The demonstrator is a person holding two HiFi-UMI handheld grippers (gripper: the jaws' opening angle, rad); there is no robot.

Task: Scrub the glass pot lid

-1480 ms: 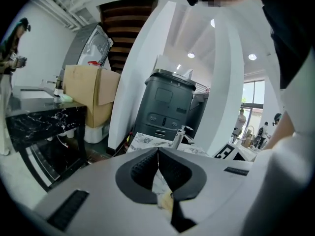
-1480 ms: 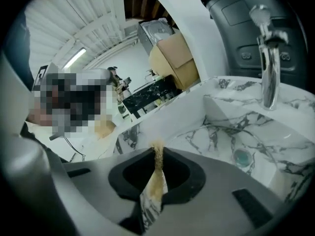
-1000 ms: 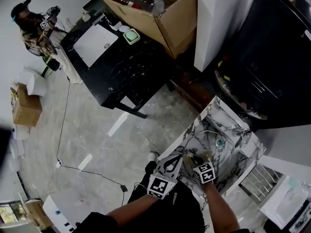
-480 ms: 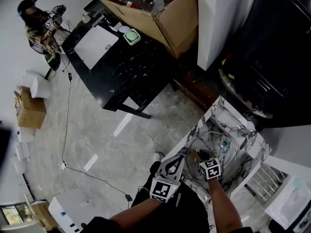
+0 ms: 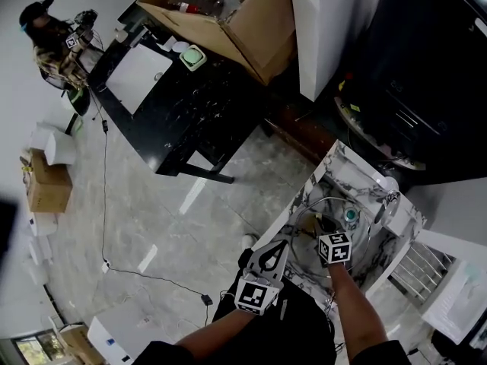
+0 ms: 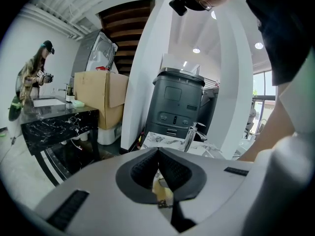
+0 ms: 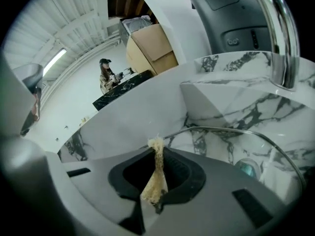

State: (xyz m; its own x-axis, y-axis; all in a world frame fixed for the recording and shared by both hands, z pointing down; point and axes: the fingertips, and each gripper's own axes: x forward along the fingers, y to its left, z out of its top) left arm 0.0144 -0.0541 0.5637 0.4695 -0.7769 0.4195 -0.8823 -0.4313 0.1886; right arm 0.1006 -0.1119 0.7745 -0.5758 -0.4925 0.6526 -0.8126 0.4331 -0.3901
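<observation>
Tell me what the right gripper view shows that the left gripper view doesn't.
Only the right gripper view: the right gripper shut on a tan scrubber, the rim of the glass lid and the sink drain. Only the left gripper view: the left gripper, jaws together, and a window. Both: the faucet, the cardboard box, a distant person.

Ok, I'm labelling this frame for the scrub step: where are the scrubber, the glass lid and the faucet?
scrubber (image 7: 157, 176): right gripper view, middle of the fibrous strip.
glass lid (image 7: 212, 128): right gripper view, metal rim.
faucet (image 7: 285, 53): right gripper view, chrome spout.
</observation>
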